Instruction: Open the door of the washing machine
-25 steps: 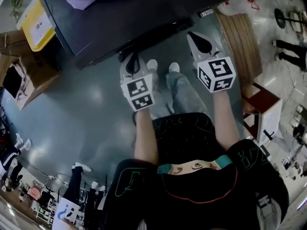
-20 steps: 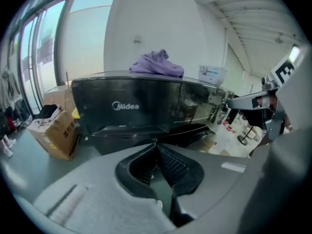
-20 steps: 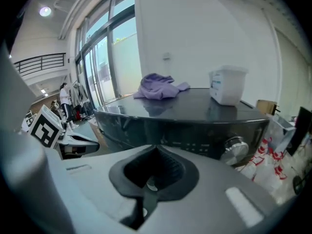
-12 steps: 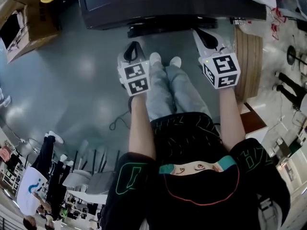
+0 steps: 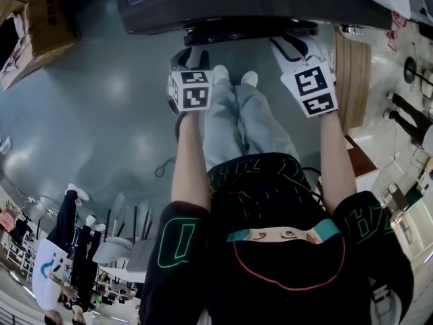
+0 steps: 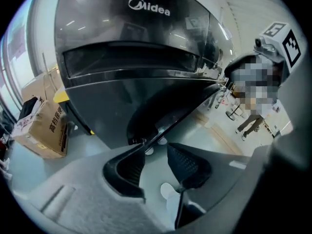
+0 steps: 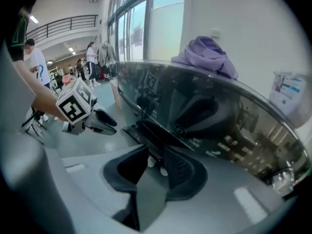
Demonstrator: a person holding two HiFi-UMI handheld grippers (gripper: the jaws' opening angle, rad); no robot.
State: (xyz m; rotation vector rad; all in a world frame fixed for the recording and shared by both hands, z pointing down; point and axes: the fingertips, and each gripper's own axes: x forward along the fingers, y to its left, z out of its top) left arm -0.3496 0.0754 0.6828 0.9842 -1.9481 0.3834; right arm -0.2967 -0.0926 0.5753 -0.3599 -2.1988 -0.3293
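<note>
The black Midea washing machine (image 5: 237, 2) fills the top of the head view, and its dark door (image 5: 250, 29) juts out as a thin bar. My left gripper (image 5: 191, 54) hangs just below the door's left end and my right gripper (image 5: 291, 42) at its right end. In the left gripper view the door's edge (image 6: 185, 111) runs down to the left jaw tip. The left gripper (image 6: 155, 152) has just been opening and holds nothing. The right gripper (image 7: 155, 162) has also just been opening. The door's edge (image 7: 146, 130) reaches toward its gap, and the pads do not press on it.
A purple cloth (image 7: 209, 55) lies on the machine's top. Cardboard boxes (image 5: 27, 26) stand on the floor to the left and a round wooden piece (image 5: 352, 66) to the right. The person's shoes (image 5: 233, 78) are close under the door. People stand far off at lower left.
Both grippers have moved in toward the machine's door and sunk lower. Their jaws, shut before, now stand apart. The head view has swung square to the machine.
</note>
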